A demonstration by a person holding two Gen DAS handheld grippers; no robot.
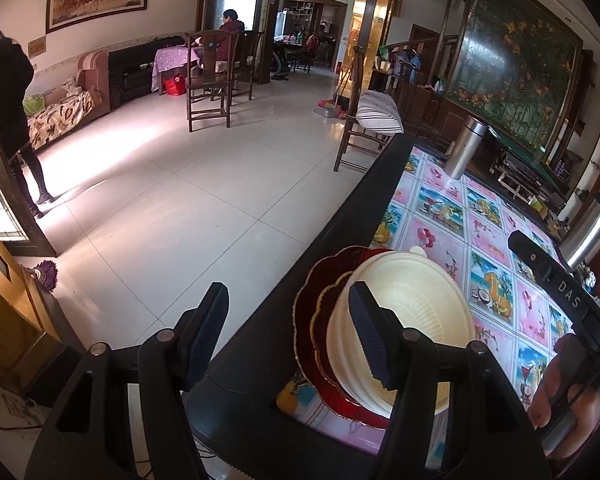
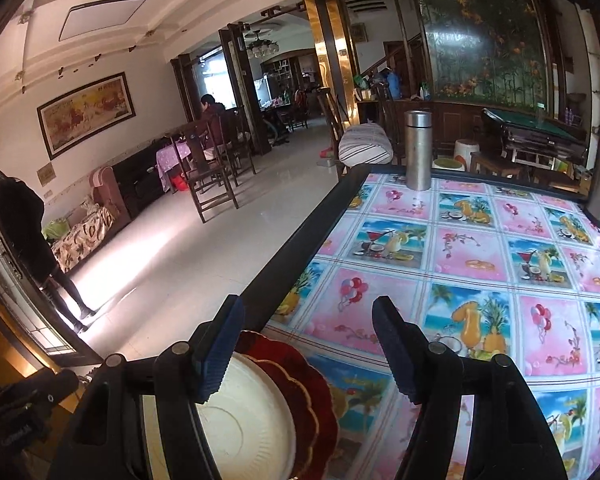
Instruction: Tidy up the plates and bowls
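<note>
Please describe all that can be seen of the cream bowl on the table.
The cream bowl looks like ribbed plastic or ceramic, round, with a small tab at its far rim. It sits upright, apparently empty, nested on two scalloped dark red plates with gilt edges, near the table's corner. No gripper pad visibly presses it.

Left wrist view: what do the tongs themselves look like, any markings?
The left tongs are black plastic, with dark blue ribbed pads and silver pivot pins. The right tongs match; seen from the left wrist view, their black body carries white "DAS" lettering.
</note>
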